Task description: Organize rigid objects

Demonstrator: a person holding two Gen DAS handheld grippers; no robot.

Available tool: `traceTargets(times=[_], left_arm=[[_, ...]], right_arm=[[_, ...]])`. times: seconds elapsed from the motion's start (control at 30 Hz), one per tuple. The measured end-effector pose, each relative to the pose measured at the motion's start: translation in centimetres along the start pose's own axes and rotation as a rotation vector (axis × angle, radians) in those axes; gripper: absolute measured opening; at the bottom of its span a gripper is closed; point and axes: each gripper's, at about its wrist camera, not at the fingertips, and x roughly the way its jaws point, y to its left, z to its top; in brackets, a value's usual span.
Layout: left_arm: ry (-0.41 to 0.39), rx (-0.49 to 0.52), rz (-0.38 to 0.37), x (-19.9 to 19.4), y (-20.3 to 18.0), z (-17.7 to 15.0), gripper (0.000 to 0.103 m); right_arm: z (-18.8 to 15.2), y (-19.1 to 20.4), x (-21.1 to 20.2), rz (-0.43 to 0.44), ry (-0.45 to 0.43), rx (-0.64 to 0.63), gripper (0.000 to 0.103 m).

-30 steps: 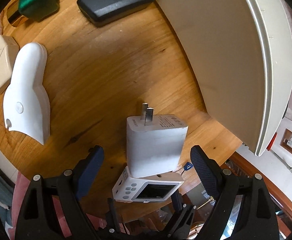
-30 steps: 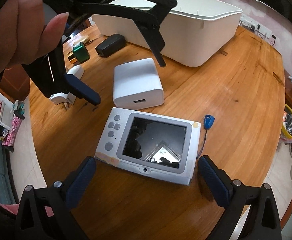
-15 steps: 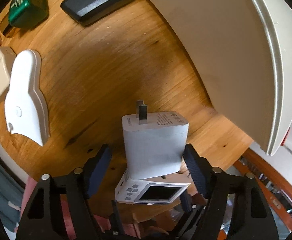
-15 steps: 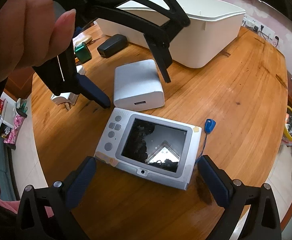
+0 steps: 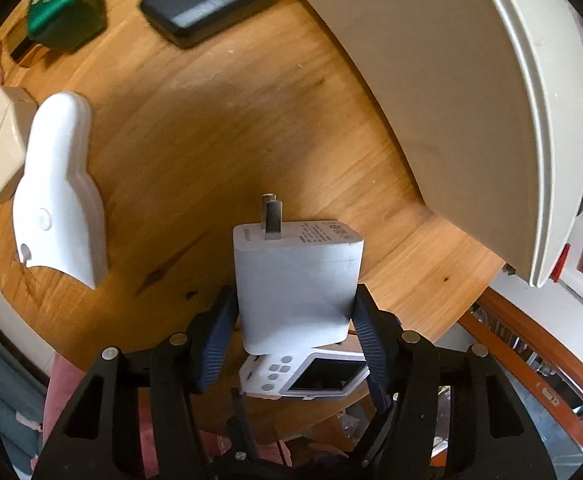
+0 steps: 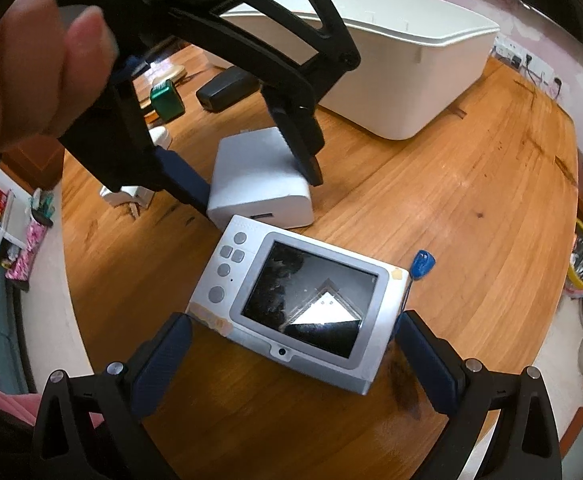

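Two grippers over your table (image 6: 471, 184). Your left gripper (image 5: 295, 312) is closing, both pads touching the sides of the white charger (image 5: 295, 280), which lies flat, prongs away, just beyond the camera (image 6: 303, 296). Your right gripper (image 6: 291, 354) stands spread wide around the camera, not gripping. White bin (image 6: 407, 64) sits behind.

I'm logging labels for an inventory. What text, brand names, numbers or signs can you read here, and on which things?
Nothing can be quoted as it reads.
White charger: grey fine print and round marks on its pronged face, too small to read.
Green box: pale lettering, blurred.
Silver camera: no legible text.
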Motion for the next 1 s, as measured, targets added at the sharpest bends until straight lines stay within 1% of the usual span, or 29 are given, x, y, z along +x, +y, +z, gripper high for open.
traceTargets(times=[0.2,0.37,0.43,0.5,0.53,0.57,0.6,0.63,0.7,0.8,0.83,0.9,0.97,1.0], left_arm=[[-0.043,0.018,-0.021,-2.5,1.3,-0.5,0.06],[-0.102,0.076,-0.039,-5.6,1.6,-1.0,0.058],[-0.12,0.103,-0.043,-6.8,1.8,-1.2,0.058],[-0.138,0.126,-0.055,-7.8,2.0,-1.7,0.058],[-0.143,0.134,-0.061,-8.0,2.0,-1.9,0.058],[-0.148,0.141,-0.067,-8.5,2.1,-2.0,0.058],[-0.154,0.152,-0.07,-8.9,2.2,-2.0,0.058],[-0.16,0.161,-0.072,-8.9,2.0,-2.4,0.058],[-0.171,0.178,-0.073,-9.6,2.2,-2.6,0.058],[-0.185,0.191,-0.082,-10.1,2.4,-3.4,0.058],[-0.191,0.196,-0.085,-9.8,2.0,-3.9,0.058],[-0.208,0.21,-0.091,-10.4,2.5,-4.5,0.058],[-0.225,0.22,-0.097,-10.7,2.7,-4.8,0.058],[-0.23,0.222,-0.103,-10.8,2.9,-4.9,0.058]], right_arm=[[0.4,1.0,0.5,-0.046,0.031,-0.042,0.102],[0.6,1.4,0.7,-0.085,0.061,-0.067,0.099],[0.7,1.6,0.6,-0.095,0.061,-0.065,0.092],[0.7,1.7,0.4,-0.096,0.069,-0.058,0.088],[0.8,1.7,0.2,-0.101,0.064,-0.055,0.08],[0.9,1.6,-0.1,-0.1,0.059,-0.045,0.075],[1.0,1.4,-0.2,-0.101,0.058,-0.042,0.064],[1.1,1.3,-0.3,-0.1,0.058,-0.039,0.056],[1.3,1.1,-0.5,-0.099,0.063,-0.039,0.052],[1.6,0.9,-0.6,-0.097,0.083,-0.035,0.051],[2.0,0.6,-0.5,-0.094,0.091,-0.026,0.051],[2.2,0.5,-0.4,-0.071,0.101,0.01,0.051],[2.7,0.2,-0.4,-0.052,0.108,0.041,0.054],[2.9,0.0,-0.3,-0.045,0.111,0.049,0.057]])
